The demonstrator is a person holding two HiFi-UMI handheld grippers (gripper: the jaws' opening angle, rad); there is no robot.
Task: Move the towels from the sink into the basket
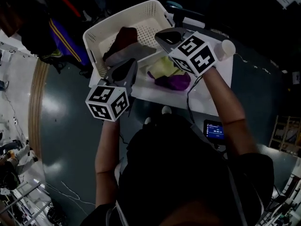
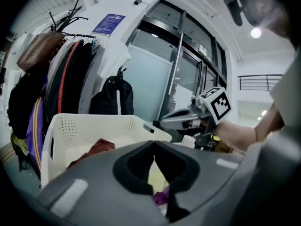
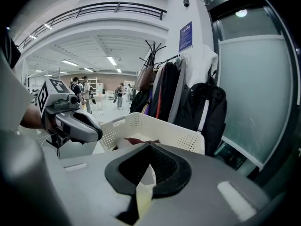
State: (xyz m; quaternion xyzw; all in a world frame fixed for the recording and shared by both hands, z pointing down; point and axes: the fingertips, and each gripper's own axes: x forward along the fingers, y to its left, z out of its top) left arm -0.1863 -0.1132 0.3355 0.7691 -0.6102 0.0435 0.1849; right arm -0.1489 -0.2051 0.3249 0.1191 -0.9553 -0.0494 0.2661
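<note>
Ahead of my right gripper [image 3: 149, 149], just past the tips: the white basket [image 3: 155, 126]. That's the relation that matters, as the near wall sits between my jaws and the drop zone.

- Right gripper: clenched on the yellow-green towel [image 3: 143, 192], with a pale fold pinched between the pads and the rest trailing down under the jaws. In the head view its bulk [image 1: 164, 66] shows below and behind the gripper [image 1: 160, 36], over the sink [image 1: 197, 98]. Can't tell whether it's fully clear of the basin.
- Left gripper [image 2: 154, 144]: tips together, nothing between them. It sits to the left of the right one, also aimed at the basket [image 2: 84, 126], near its front wall.
- Basket contents: one maroon towel [image 1: 123, 39], bunched on the side ahead of my left gripper [image 1: 131, 65]. The side ahead of the right gripper looks free.
- Sink contents: the purple towel [image 1: 174, 81], crumpled, below and to the right of the left tips, under the right gripper's body. Its long axis runs crosswise to both grippers.

My read: the carry is under way. The next move needs the right gripper forward and high enough for the hanging cloth to clear the wall. Snag risk is the tail dragging on the rim [image 1: 141, 6]. The purple one is left, and the left gripper is the free one near it.
</note>
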